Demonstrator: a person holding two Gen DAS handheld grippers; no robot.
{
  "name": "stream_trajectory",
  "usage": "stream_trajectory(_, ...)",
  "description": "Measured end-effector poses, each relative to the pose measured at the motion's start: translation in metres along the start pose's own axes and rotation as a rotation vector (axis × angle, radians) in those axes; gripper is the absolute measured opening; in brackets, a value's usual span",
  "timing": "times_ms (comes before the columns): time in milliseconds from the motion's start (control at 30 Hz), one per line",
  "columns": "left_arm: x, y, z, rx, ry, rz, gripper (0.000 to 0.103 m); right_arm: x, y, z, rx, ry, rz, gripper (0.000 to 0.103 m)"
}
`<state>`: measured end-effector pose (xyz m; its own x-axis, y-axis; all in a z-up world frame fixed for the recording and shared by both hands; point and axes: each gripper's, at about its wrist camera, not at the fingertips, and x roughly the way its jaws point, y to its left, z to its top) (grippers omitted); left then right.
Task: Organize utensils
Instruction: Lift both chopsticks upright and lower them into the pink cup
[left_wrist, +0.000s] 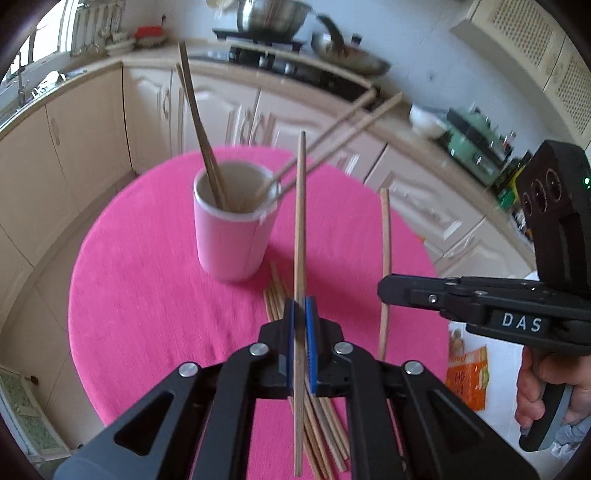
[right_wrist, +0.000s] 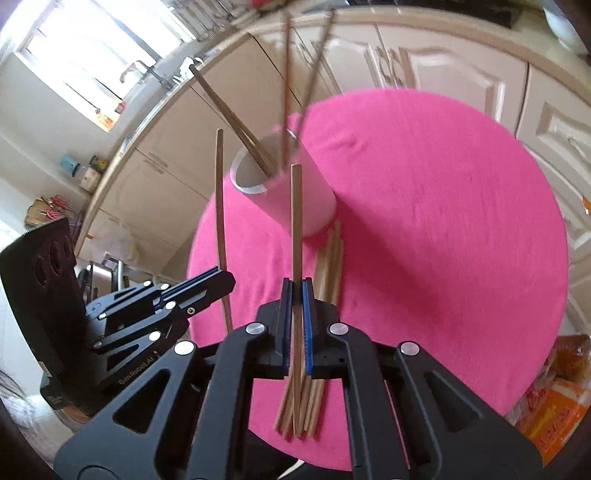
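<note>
Chopsticks are being gathered into the cup, and both grippers look loaded for the next drop. In the left wrist view, the left gripper (left_wrist: 300, 314) has its blue pads closed to a narrow slit on one chopstick (left_wrist: 300, 221), which runs up between the fingers with its tip pointing toward the cup (left_wrist: 232, 236) just ahead and to the left. The cup stands upright on the pink cloth (left_wrist: 147, 295) and already holds about four sticks leaning out over its rim. A loose pile (left_wrist: 325, 424) lies on the cloth beneath the fingers. The right gripper (left_wrist: 384, 291) reaches in from the right, gripping a second stick (left_wrist: 385, 236) that stands nearly upright. In the right wrist view, the right gripper (right_wrist: 296, 295) is likewise pinched shut on its stick (right_wrist: 296, 221), the shaft held between the pads and its top end in line with the cup (right_wrist: 295, 192), which sits just beyond. The pile (right_wrist: 328, 258) lies below and slightly right of the fingers, one end touching or nearly touching the cup's base. The left gripper (right_wrist: 225, 277) and its stick (right_wrist: 221, 221) show at the left. The next move, I judge, calls for carrying a held stick over the rim, tipping it end-down, and releasing without knocking the leaning ones or the cup.
</note>
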<state>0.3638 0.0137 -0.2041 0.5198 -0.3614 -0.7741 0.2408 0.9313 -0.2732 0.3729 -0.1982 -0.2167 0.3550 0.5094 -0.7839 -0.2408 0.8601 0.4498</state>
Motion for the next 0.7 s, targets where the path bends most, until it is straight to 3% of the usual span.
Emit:
stream_trajectory(400,-0.048,0.015,0.074,-0.048,-0.264,0.005,0.006,-0.043,0.047,0.054,-0.11,-0.192,0.034,0.005)
stream_trajectory(700,-0.042,0.033,0.12,-0.096,-0.405,0.033,0.006,-0.048,0.071,0.096,-0.131,-0.347,-0.006,0.005)
